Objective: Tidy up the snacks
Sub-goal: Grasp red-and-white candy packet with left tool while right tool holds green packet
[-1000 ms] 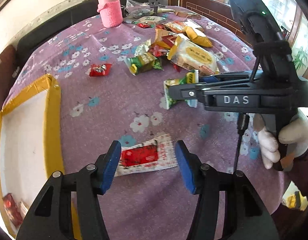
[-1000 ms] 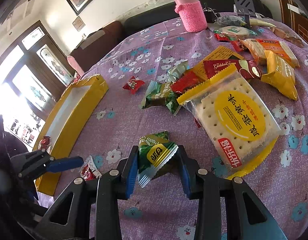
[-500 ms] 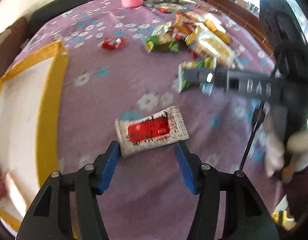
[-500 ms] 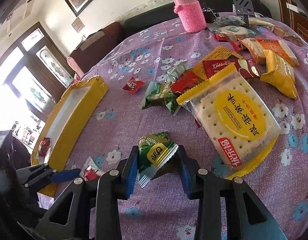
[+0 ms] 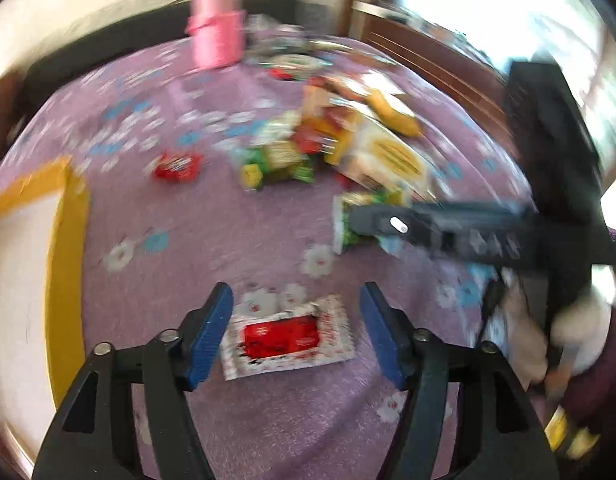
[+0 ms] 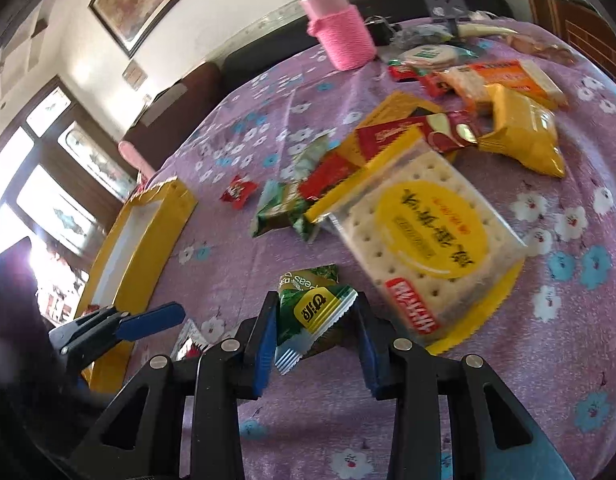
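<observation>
Two grippers work over the purple flowered tablecloth [image 6: 508, 380]. The left gripper [image 5: 293, 330] has just been spreading its jaws, and they now stand wide apart around the white-and-red snack packet [image 5: 287, 338]. That packet lies flat on the cloth between the blue pads [image 5: 209, 332], touching neither as far as the blurred view shows. The yellow-rimmed tray [image 5: 63, 264] sits at nine o'clock from the packet. The right gripper [image 6: 316, 330] pinches the green pea snack packet [image 6: 312, 312], its crimped end sticking out at seven o'clock. The big cracker pack [image 6: 424, 240] lies just beside it at two o'clock, with the heap of other snacks [image 6: 440, 120] beyond at twelve to one o'clock. The pink-sleeved bottle [image 6: 340, 32] stands at the far edge, at twelve o'clock.
</observation>
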